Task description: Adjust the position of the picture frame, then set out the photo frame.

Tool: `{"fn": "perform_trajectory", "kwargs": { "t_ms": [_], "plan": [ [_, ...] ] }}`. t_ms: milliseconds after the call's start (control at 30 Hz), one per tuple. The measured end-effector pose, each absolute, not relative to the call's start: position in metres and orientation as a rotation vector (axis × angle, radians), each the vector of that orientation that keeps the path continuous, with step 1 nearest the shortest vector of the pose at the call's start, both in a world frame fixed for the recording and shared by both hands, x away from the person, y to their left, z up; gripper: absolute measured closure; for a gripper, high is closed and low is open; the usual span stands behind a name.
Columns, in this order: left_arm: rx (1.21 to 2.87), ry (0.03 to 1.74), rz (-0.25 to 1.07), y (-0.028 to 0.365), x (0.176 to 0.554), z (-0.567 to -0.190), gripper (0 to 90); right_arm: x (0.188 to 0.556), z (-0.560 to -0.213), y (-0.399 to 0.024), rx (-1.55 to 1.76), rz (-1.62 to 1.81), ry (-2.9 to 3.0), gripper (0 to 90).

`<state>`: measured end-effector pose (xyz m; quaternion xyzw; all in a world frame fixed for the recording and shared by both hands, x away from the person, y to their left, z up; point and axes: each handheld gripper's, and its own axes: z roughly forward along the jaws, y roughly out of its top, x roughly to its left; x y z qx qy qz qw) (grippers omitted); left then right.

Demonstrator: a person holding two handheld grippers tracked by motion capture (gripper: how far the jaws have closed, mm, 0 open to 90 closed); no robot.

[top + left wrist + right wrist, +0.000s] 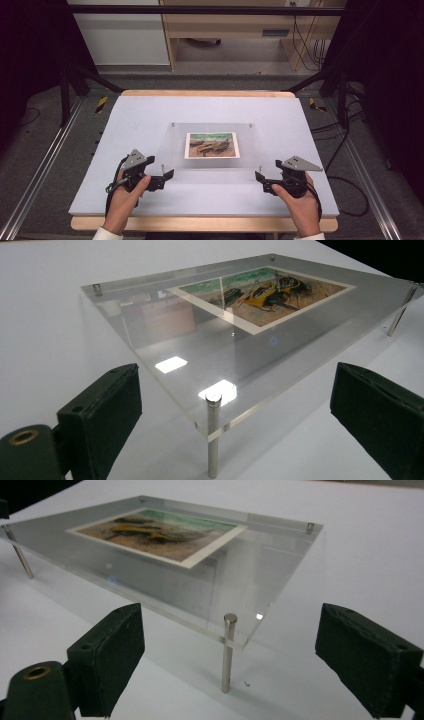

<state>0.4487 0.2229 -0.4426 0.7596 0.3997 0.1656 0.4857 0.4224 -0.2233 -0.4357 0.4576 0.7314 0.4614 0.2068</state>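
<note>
Acrylic frame (212, 145) lies flat, long axis crosswise; gripper views reveal metal standoff legs (213, 437). Left gripper (167, 176), right gripper (258, 179) flank near corners, jaws apart, empty.

Looks like a lab or a recording rig room, not anybody's home. The surface (125, 130) is a wooden board covered with a plain white sheet, boxed in by black metal framing (75, 80) and aluminium rails (37, 175) along both sides. Loose cables (350, 190) snake over grey carpet, with yellow-black hazard tape (101, 103) stuck on the floor. Behind it stands a light wooden desk (235, 25) with more wires (305, 40) hanging down. Dark curtains close off the sides.
</note>
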Motion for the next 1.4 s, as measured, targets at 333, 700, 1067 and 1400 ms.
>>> {"fn": "perform_trajectory", "kwargs": {
  "t_ms": [333,700,1067,1400],
  "plan": [
    [1.895,0.982,0.387,0.216,0.478,-0.429,7.3,0.446,-0.416,-0.216,1.259,1.291,2.048,19.6],
    [1.836,1.063,0.332,0.220,0.483,-0.445,10.5,0.478,-0.429,-0.204,1.311,1.277,2.135,19.6],
    [1.795,1.110,0.221,0.218,0.485,-0.457,10.3,0.479,-0.440,-0.198,1.347,1.259,2.172,14.6],
    [1.782,1.137,0.181,0.219,0.487,-0.459,10.1,0.483,-0.447,-0.200,1.409,1.277,2.172,10.9]
  ]
}}
